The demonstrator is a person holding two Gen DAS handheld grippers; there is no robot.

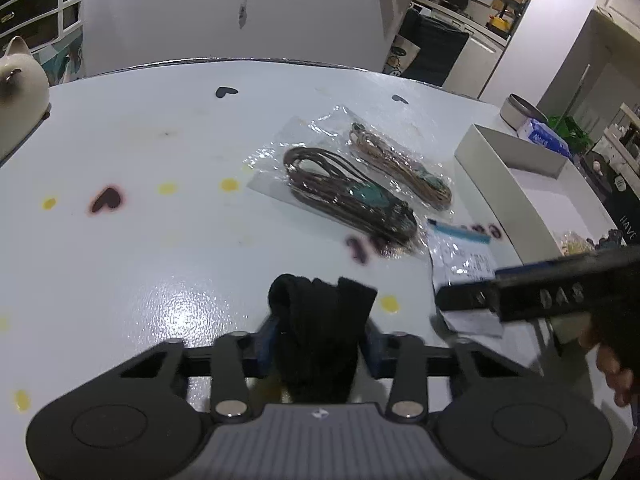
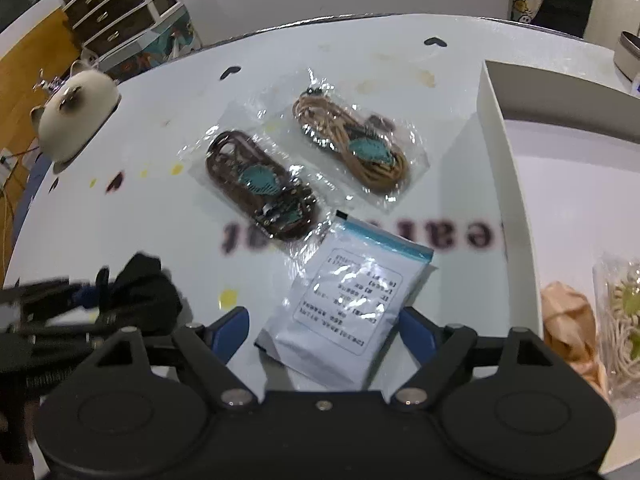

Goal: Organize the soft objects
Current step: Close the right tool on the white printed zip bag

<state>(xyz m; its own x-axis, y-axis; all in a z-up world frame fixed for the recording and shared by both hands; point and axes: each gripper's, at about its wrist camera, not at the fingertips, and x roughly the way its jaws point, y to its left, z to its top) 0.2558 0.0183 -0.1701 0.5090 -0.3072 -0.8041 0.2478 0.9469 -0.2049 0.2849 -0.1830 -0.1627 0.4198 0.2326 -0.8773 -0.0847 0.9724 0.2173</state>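
My left gripper [image 1: 318, 340] is shut on a black fabric bundle [image 1: 320, 320], held just above the white table [image 1: 140, 248]; the bundle also shows in the right wrist view [image 2: 146, 292]. My right gripper [image 2: 324, 332] is open, its blue fingers either side of a white zip pouch with a blue strip [image 2: 348, 312] lying on the table. The pouch also shows in the left wrist view [image 1: 464, 260]. A bag with a dark brown cord [image 2: 260, 188] and a bag with a tan cord [image 2: 352, 144] lie beyond it.
A white open box [image 2: 496, 152] stands at the right, holding a tan cloth [image 2: 572, 328] and a bagged cord [image 2: 624, 320]. A ceramic cat [image 2: 76, 116] sits at the table's left edge. A round tin [image 1: 520, 110] stands beyond the box.
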